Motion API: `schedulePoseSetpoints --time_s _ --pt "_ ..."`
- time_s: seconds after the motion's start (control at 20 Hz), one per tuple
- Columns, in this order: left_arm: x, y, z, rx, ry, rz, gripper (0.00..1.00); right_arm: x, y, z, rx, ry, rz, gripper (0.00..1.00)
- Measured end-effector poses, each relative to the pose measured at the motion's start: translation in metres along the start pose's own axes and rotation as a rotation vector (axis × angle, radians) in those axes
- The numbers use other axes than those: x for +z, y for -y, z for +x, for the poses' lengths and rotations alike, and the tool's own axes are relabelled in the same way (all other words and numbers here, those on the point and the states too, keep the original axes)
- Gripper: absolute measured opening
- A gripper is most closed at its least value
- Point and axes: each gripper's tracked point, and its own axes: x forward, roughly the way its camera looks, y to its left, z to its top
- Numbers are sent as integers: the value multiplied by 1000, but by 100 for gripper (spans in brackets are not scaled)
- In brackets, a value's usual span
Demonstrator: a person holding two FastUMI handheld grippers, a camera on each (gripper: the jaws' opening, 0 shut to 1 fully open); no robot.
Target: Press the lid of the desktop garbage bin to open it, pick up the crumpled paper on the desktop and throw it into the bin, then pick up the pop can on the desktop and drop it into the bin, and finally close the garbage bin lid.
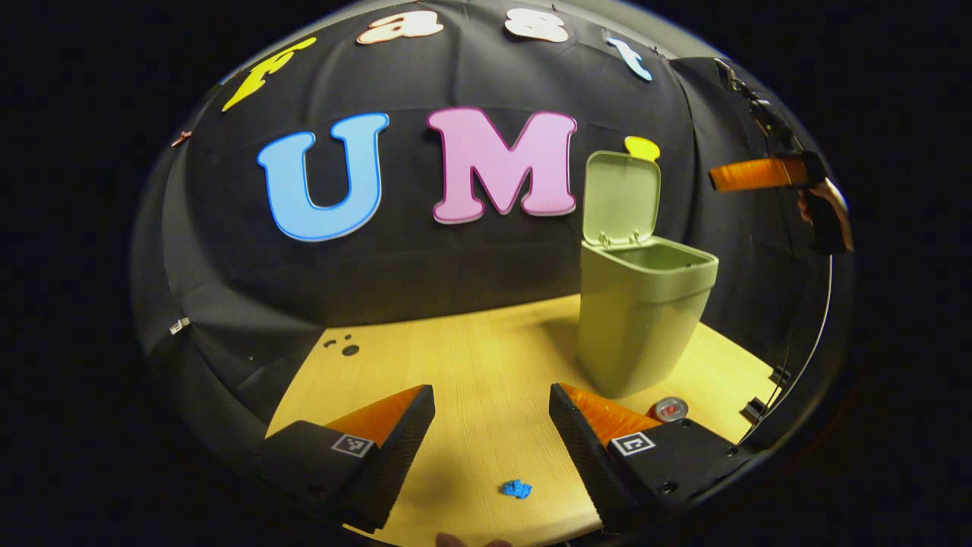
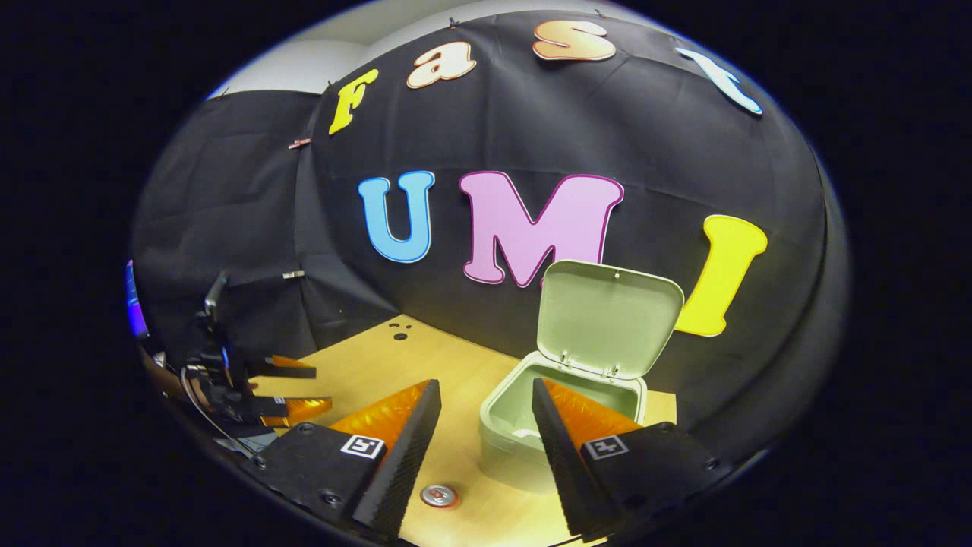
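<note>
The green bin (image 1: 645,319) stands on the wooden table with its lid (image 1: 621,196) swung upright. The pop can (image 1: 671,409) stands at the bin's base, just past my left gripper's right finger. A small blue crumpled scrap (image 1: 516,488) lies on the table below my left gripper (image 1: 492,414), which is open and holds nothing. My right gripper (image 2: 486,429) hovers open over the near left rim of the bin (image 2: 501,444), beneath the raised lid (image 2: 607,319). The can (image 2: 440,496) shows below, between its fingers. What lies inside the bin is unclear.
The light wooden table (image 1: 471,357) ends at black cloth walls behind and on both sides. Small dark holes (image 1: 345,348) mark its far left corner. My left gripper (image 2: 300,389) shows at the table's left edge; my right gripper (image 1: 759,175) and a hand (image 1: 828,209) are high, right of the bin.
</note>
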Motion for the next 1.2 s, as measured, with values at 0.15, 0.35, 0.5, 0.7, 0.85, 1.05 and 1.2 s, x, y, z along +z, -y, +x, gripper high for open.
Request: schedulePoseSetpoints --time_s 0.15,0.35,0.5,0.7,0.85,1.05,1.2 --pt "-44 8 10 -47 -109 -10 98 5 -4 -4 4 33 39 86" --pt "-106 11 20 -62 -241 -30 97 2 -1 -14 -18 41 34 88" --pt "-145 13 27 -64 -317 -28 96 0 -2 -21 -31 50 42 88" --pt "-177 15 38 -60 -381 -31 95 -7 3 -31 -59 38 65 88" --pt "-194 19 47 -62 -421 -26 93 -14 9 -38 -87 18 76 88" --pt "-211 20 59 -75 -456 -12 84 -21 17 -47 -119 7 101 88" --pt "-214 22 64 -87 -474 -2 80 -24 21 -53 -137 0 113 88"
